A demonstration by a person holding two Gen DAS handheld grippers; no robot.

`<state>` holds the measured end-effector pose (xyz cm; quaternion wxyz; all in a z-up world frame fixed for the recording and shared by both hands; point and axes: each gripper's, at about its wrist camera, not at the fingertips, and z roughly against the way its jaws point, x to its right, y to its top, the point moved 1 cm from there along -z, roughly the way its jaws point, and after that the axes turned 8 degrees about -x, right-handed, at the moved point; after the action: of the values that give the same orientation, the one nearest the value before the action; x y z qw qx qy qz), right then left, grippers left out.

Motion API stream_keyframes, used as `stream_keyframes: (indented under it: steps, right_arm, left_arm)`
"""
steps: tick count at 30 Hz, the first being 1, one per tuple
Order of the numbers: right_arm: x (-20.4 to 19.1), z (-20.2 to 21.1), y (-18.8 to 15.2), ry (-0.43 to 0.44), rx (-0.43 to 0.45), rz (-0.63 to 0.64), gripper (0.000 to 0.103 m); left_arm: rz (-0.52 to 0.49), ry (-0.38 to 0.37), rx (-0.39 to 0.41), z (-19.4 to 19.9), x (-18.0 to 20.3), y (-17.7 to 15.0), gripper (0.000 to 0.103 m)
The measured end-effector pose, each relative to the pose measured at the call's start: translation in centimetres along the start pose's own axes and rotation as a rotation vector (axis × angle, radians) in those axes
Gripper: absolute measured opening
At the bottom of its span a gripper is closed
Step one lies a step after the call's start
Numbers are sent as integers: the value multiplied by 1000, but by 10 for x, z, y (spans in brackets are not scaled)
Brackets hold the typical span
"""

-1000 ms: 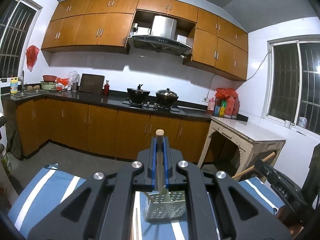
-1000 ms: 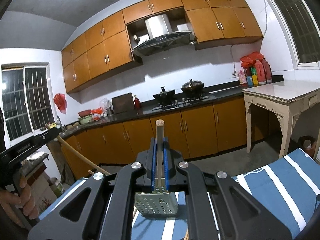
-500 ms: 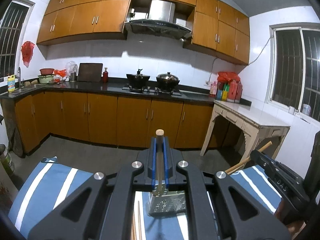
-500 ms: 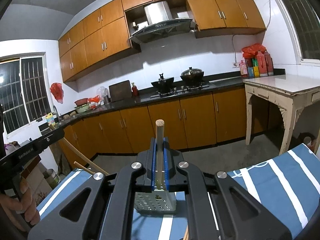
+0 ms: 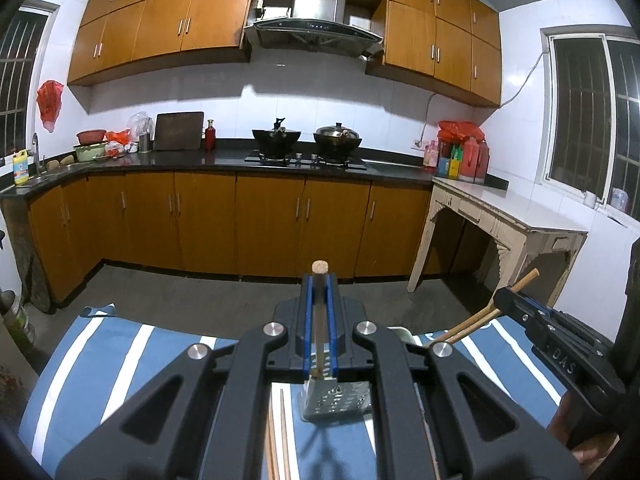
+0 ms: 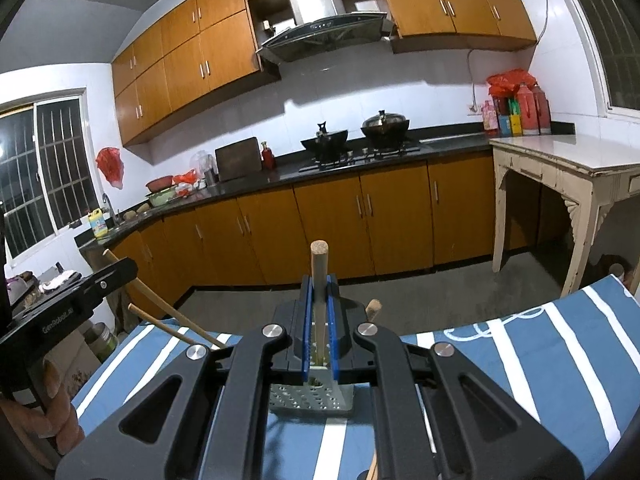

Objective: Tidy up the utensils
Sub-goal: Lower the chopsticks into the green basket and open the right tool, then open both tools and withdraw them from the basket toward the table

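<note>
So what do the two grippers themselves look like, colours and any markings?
Both are matte black plastic with angular arms, triangular cut-outs and round silver bolts. The left gripper and right gripper each have bright blue finger pads. White lettering marks the side of each body. No cables or sleeves show.

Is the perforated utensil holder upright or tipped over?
Upright: the perforated utensil holder stands on the striped cloth, its open top facing up.
</note>
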<state>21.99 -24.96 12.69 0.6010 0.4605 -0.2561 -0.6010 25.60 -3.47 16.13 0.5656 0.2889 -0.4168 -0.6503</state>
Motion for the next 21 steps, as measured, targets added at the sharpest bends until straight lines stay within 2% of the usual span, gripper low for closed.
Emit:
stream_keyframes:
  steps: [3,4,11,21]
  right_arm:
    - [1,5,-2,-12,10,-3,30]
    - [1,6,-2,-14,13,-3,33]
    - [5,21,-5,-27,25,-18,33]
    - [19,48,-29,-50,15,-43,33]
  left_arm:
    - [9,10,-2,1,-4,-2,12]
    - [11,14,-1,1,-5,-2,16]
    - [27,28,13,12,-12,-6,28]
    - [37,46,39,45,-20,-21,31]
